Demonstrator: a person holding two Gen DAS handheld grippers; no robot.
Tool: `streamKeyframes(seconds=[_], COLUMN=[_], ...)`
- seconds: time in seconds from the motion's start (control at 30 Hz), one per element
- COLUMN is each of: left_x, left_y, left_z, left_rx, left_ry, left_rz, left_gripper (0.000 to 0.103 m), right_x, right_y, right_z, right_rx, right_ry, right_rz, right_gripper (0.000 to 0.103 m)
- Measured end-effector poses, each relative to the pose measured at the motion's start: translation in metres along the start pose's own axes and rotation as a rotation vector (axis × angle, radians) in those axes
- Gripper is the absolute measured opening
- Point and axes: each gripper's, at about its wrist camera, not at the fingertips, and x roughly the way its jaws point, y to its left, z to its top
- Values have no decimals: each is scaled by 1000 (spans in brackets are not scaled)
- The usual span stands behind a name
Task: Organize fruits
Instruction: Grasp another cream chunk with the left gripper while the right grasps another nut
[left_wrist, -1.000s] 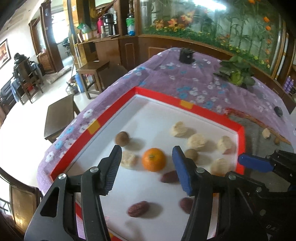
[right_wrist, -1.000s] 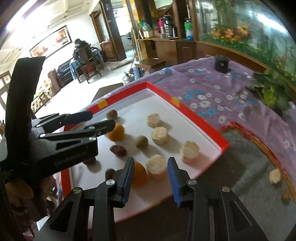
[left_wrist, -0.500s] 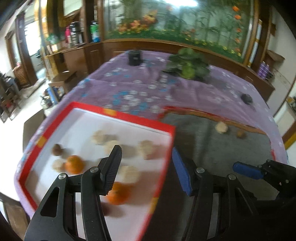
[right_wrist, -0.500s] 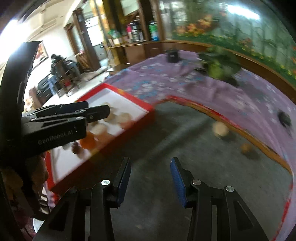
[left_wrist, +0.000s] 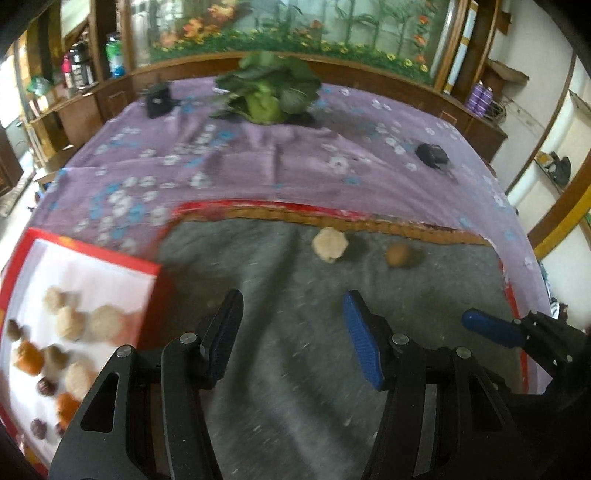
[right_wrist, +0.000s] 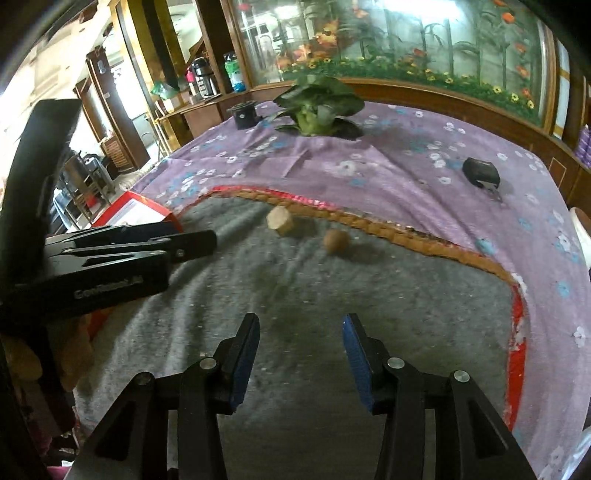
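Observation:
A pale beige fruit (left_wrist: 329, 244) and a small round brown fruit (left_wrist: 398, 254) lie on the grey mat (left_wrist: 295, 369) near its far edge; both also show in the right wrist view, the beige fruit (right_wrist: 280, 220) and the brown fruit (right_wrist: 335, 241). A red-rimmed white tray (left_wrist: 153, 295) at the left holds several fruits, among them oranges, beige pieces and dark dates. My left gripper (left_wrist: 291, 332) is open and empty above the mat, short of the two fruits. My right gripper (right_wrist: 300, 354) is open and empty too, beside the left gripper (right_wrist: 195, 242).
The mat lies on a purple flowered tablecloth (left_wrist: 258, 162). A leafy green vegetable (left_wrist: 266, 92) and a black cylinder (left_wrist: 158, 100) stand at the back, a small black object (left_wrist: 431, 154) at the right. Wooden cabinets ring the table.
Both grippers have swung right, from over the tray to over the grey mat. The tray is now at the left edge; the two loose fruits are ahead. Both stay open.

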Motion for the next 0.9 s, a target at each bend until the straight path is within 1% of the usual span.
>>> streamKeyframes(seconds=[0.07, 0.2, 0.37, 0.6, 0.63, 0.67, 0.7, 0.73, 0.83, 0.9], left_x=[7, 21, 39, 57, 57, 57, 57, 57, 55, 51], left_y=[-5, -12, -19, -22, -23, -23, -22, -22, -18, -15], left_z=[3, 13, 21, 29, 29, 28, 28, 28, 28, 27], left_rx=[9, 18, 38, 45, 50, 54, 70, 80, 74, 65], left_ry=[4, 10, 27, 27, 21, 13, 4, 5, 16, 16], left_rz=[9, -10, -11, 13, 20, 31, 34, 21, 5, 11], left_gripper=[57, 57, 57, 57, 51, 34, 31, 26, 26, 26], right_x=[3, 7, 9, 10, 10, 10, 11, 12, 17, 20], right_y=[-10, -21, -28, -34, -34, -34, -34, -33, -27, -22], right_z=[1, 1, 2, 2, 2, 3, 4, 6, 15, 23], right_rx=[22, 33, 44, 53, 55, 55, 54, 52, 22, -7], right_ry=[-4, 4, 1, -14, -15, -16, -16, -15, -9, -22], right_rz=[5, 4, 20, 37, 37, 36, 33, 28, 17, 13], right_gripper=[46, 46, 47, 47, 47, 47, 47, 47, 47, 47])
